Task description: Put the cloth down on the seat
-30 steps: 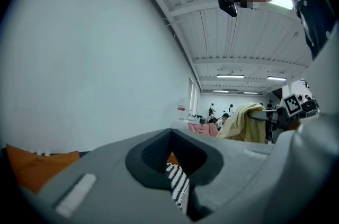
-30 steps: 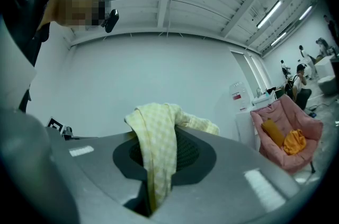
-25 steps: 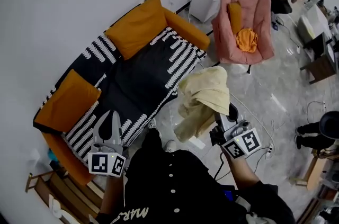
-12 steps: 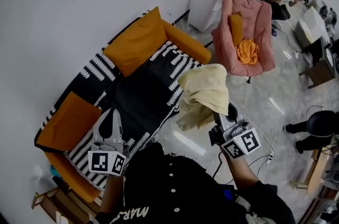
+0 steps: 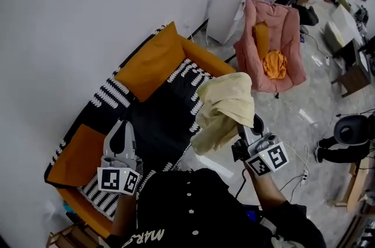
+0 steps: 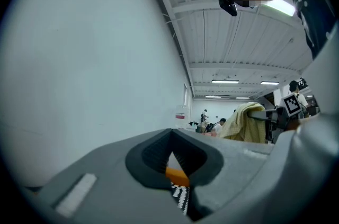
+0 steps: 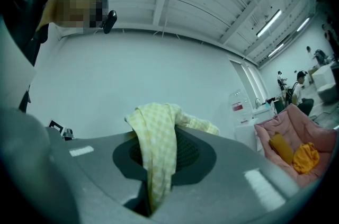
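A pale yellow checked cloth [image 5: 225, 103] hangs bunched from my right gripper [image 5: 252, 124], which is shut on it. The cloth is held in the air over the front edge of the sofa's black, white-striped seat [image 5: 161, 112]. In the right gripper view the cloth [image 7: 159, 149] drapes out from between the jaws and down the front. My left gripper [image 5: 121, 129] hovers over the left half of the seat, fingers together and holding nothing. The left gripper view shows its jaws [image 6: 170, 151] meeting, with the cloth [image 6: 246, 122] off to the right.
The sofa has orange arms, an orange cushion [image 5: 153, 59] at the back and another [image 5: 79, 150] at its left end. A pink armchair [image 5: 281, 30] with an orange cloth [image 5: 273, 64] stands beyond it, beside a white water dispenser [image 5: 225, 0]. A white wall runs behind.
Both grippers and the person have come closer to the sofa. The cloth, earlier over the floor in front of it, now hangs at the seat's front edge. Neither grip has changed.
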The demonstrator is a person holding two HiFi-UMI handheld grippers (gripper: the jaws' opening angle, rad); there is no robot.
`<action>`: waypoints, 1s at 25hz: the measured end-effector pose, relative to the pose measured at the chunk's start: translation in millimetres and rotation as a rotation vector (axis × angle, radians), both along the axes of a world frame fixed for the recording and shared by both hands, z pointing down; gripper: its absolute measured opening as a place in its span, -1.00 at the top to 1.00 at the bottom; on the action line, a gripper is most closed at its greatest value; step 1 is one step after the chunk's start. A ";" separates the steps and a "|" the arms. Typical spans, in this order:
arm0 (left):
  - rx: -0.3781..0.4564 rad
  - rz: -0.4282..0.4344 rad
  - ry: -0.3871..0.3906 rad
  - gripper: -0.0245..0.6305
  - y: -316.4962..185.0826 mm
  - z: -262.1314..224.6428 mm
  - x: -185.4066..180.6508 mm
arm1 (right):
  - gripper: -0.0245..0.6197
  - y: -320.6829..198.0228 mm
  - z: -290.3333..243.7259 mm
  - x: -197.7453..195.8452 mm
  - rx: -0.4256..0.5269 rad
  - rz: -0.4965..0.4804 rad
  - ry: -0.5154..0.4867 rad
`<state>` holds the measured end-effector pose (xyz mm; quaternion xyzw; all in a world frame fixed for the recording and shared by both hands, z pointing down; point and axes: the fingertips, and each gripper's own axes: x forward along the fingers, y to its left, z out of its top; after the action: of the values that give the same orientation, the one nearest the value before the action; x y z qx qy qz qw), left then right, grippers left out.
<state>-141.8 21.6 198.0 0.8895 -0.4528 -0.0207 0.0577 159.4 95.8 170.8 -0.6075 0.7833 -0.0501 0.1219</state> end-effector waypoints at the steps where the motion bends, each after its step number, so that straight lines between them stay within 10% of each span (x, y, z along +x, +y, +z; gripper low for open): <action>1: -0.001 0.008 -0.004 0.92 -3.5 0.5 1.2 | 0.71 -2.7 0.4 -0.4 0.000 0.002 -0.001; 25: -0.086 -0.075 -0.024 0.92 -67.3 15.8 65.5 | 0.71 -98.2 19.8 69.6 -0.071 -0.080 -0.012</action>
<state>-76.4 -45.7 213.8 0.8689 -0.4867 0.0072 0.0897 229.0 -2.4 190.6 -0.5795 0.8038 -0.0866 0.1028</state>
